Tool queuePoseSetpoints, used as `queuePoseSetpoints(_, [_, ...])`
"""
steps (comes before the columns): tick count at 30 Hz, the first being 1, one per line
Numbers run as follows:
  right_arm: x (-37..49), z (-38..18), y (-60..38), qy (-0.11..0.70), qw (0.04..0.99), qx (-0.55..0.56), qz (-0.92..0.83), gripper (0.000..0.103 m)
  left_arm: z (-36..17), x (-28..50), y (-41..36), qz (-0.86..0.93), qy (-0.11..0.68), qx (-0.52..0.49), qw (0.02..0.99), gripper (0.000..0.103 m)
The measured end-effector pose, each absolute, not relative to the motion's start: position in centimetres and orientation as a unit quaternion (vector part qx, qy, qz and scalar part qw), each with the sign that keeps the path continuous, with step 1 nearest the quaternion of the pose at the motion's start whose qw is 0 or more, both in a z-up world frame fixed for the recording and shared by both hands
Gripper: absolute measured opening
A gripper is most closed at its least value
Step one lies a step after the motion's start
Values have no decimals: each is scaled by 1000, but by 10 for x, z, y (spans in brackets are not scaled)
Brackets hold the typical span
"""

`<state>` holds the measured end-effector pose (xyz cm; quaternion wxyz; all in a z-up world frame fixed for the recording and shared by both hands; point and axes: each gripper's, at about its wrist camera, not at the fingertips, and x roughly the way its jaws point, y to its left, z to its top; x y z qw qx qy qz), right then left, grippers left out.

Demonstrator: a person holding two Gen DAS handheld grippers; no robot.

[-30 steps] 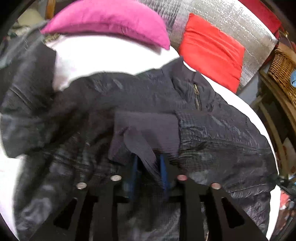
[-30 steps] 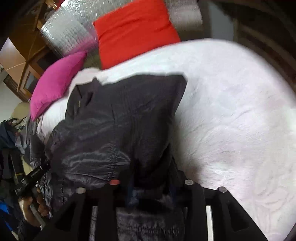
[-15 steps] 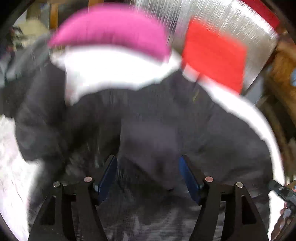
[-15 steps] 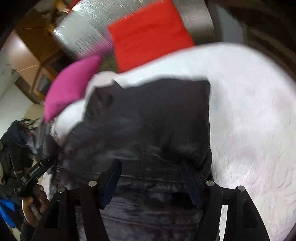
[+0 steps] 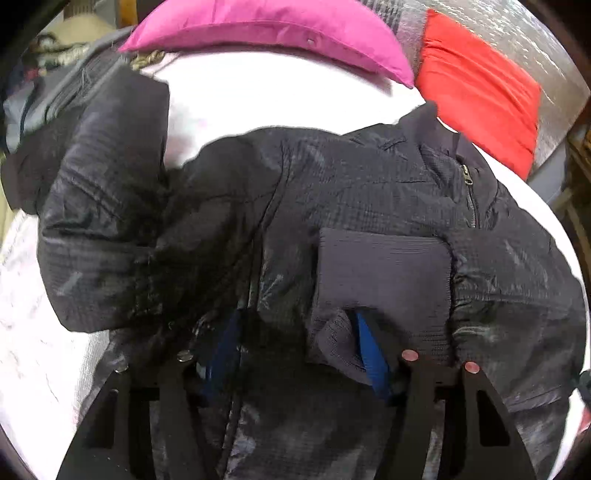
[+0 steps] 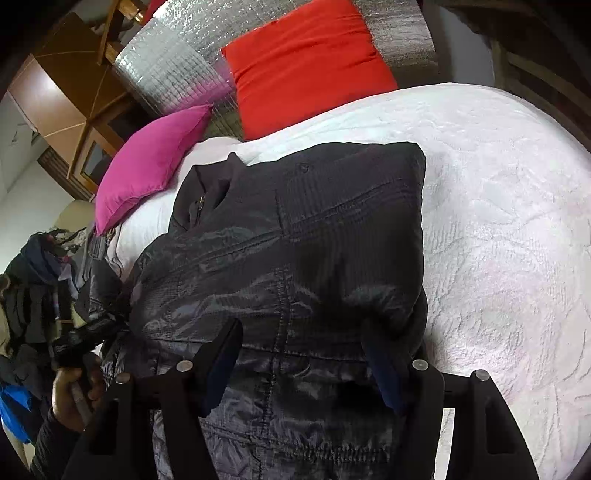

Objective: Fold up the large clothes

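A large dark quilted jacket (image 5: 369, 192) lies on a white bed (image 5: 258, 96), collar toward the cushions. One sleeve is folded across the body, and its ribbed cuff (image 5: 384, 266) rests just beyond my left gripper (image 5: 295, 339), which is open with the cuff edge draped over its right finger. In the right wrist view the jacket (image 6: 303, 240) has its right side folded in. My right gripper (image 6: 303, 350) is open, its fingers resting on the jacket's lower part. The other sleeve (image 5: 107, 221) spreads out to the left.
A magenta cushion (image 5: 273, 33) and a red cushion (image 5: 476, 88) lean at the head of the bed against a silver quilted backing (image 6: 173, 70). A pile of other clothes (image 6: 33, 288) lies at the left. The white bedspread (image 6: 509, 240) stretches to the right of the jacket.
Both grippers were shut on the jacket one second ago, the left on the sleeve cuff. Both have opened and let go. The cuff now lies on the jacket's body.
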<state>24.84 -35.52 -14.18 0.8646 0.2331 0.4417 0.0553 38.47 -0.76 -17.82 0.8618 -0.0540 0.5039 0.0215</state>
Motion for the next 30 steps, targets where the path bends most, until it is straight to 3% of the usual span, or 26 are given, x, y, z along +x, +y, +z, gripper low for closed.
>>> queuePoseSetpoints(2, [249,-138,-355,444,863,234,50,70,-172,382,-11,19,500,-51,864,56])
queuePoseSetpoints(6, [246,-121,-348,420,872,245,49,70,-147,362,-8,6,462,-61,885,57])
queuePoseSetpoints(9, [252,-125,-339,429,871,233,51,80,-132,340,1,-7,439,-78,895,61])
queuePoseSetpoints(11, [260,-140,-338,462,856,229,47,80,-122,320,9,-12,429,-92,898,65])
queuePoseSetpoints(16, [233,-107,-333,415,875,245,44,80,-106,283,61,-16,411,-153,899,75])
queuePoseSetpoints(20, [196,-81,-310,395,892,211,60,80,-105,253,117,-5,396,-198,897,76])
queuePoseSetpoints(30, [121,-97,-270,401,891,197,75,80,-140,244,271,58,360,-375,853,76])
